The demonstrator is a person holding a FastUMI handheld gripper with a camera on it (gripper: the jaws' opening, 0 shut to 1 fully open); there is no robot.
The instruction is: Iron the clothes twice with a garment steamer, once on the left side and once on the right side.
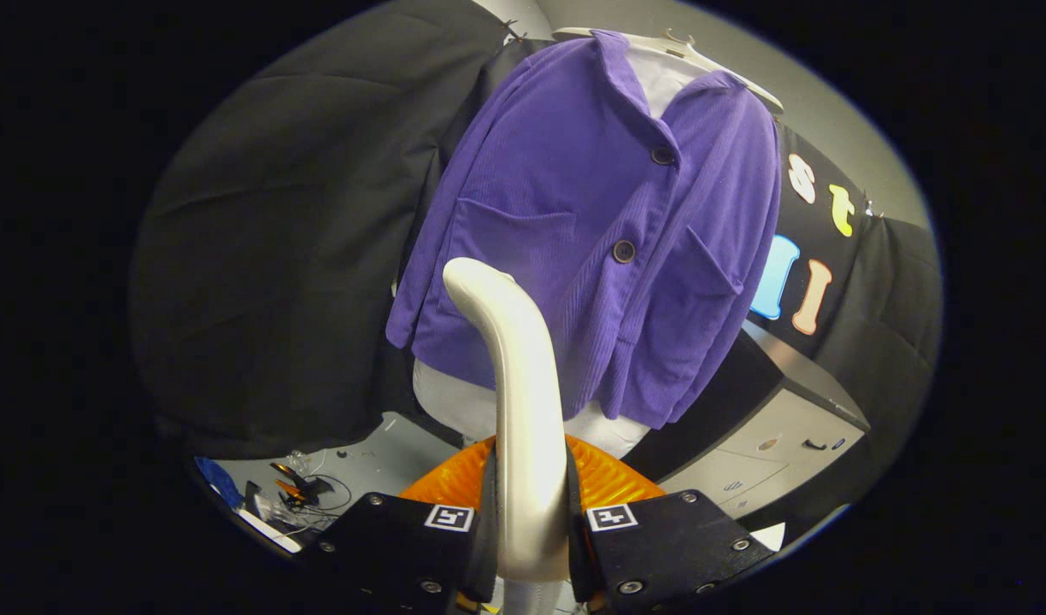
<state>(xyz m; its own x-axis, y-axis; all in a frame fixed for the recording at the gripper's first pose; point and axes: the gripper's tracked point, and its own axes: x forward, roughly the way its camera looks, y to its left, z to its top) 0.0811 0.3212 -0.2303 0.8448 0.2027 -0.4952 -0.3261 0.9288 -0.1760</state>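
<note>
The hand-held gripper is clamping its 2 fingers on the white handle of the garment steamer, which is rising between them and curving forward. The steamer's head is sitting just in front of the purple jacket, low on the panel beside the pocket; whether it is touching the cloth cannot be told. The jacket is hanging buttoned on a white hanger over a pale form, with an orange ribbed part just beyond the fingers. Judging from here, the smooth handle could be twisting in the grip, and a slanted pass could be snagging a button or bunching the fabric.
</note>
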